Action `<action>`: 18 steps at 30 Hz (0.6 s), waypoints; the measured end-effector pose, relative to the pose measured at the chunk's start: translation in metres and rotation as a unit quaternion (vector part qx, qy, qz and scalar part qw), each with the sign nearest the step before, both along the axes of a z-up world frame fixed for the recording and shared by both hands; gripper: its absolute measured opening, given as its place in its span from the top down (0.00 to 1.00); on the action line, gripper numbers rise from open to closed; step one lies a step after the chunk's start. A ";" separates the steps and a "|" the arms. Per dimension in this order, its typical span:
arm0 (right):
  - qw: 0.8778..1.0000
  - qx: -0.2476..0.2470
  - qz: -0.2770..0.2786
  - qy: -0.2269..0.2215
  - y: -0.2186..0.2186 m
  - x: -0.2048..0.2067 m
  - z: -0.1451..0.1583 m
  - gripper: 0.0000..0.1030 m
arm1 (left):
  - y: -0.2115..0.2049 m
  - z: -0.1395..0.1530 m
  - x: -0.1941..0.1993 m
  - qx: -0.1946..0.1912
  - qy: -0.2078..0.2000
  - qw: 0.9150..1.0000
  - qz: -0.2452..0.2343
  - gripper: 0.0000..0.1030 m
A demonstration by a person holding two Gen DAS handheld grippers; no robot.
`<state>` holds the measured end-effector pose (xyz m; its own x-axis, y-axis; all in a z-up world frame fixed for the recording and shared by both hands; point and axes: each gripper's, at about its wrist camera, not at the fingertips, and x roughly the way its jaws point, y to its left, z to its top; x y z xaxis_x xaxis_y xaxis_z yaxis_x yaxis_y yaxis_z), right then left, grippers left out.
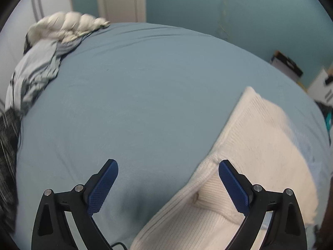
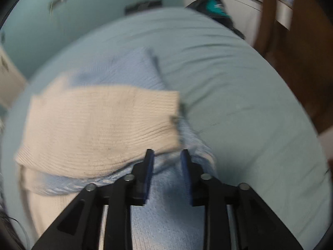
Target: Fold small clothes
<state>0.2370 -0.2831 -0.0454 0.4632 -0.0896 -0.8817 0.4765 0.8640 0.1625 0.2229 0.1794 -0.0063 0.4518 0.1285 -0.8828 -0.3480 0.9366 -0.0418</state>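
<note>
My left gripper [image 1: 168,164] is spread wide, its blue pads [image 1: 103,187] far apart with nothing between them. It hangs over the blue sheet [image 1: 133,95] of the bed. The cream knit [image 1: 256,145] lies folded ahead and to the right of my left fingers; its ribbed edge runs behind the right pad, and I can't tell whether pad and cloth touch. Far ahead and to the left of those fingers, a heap of clothes [image 1: 39,62] sits at the bed's edge, pale grey-blue cloth with something white and puffy on top.

My right gripper [image 2: 167,152] has its fingers drawn close together but with a narrow gap left, and I see nothing pinched in that gap, so I read it as released. The view is blurred. Right under and between these fingers lies a light blue knit [image 2: 170,218], which also shows further ahead. The cream knit [image 2: 100,125] rests on top of it, ahead and to the left of the fingertips; its near edge comes just to the left fingertip. The sheet [image 2: 249,104] stretches off to the right of the fingers, with a dark bundle [image 2: 216,6] beyond the bed's far edge.
</note>
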 end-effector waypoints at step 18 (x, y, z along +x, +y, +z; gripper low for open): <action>0.980 0.180 -0.024 -0.075 -0.009 0.022 -0.030 0.64 | -0.127 -0.043 0.001 0.109 0.050 0.979 -0.163 0.05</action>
<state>0.2588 -0.2921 -0.0754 0.5936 0.1902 -0.7820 0.4623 0.7148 0.5247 0.2242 0.0522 -0.0496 0.4122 0.1824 -0.8926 -0.0202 0.9813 0.1912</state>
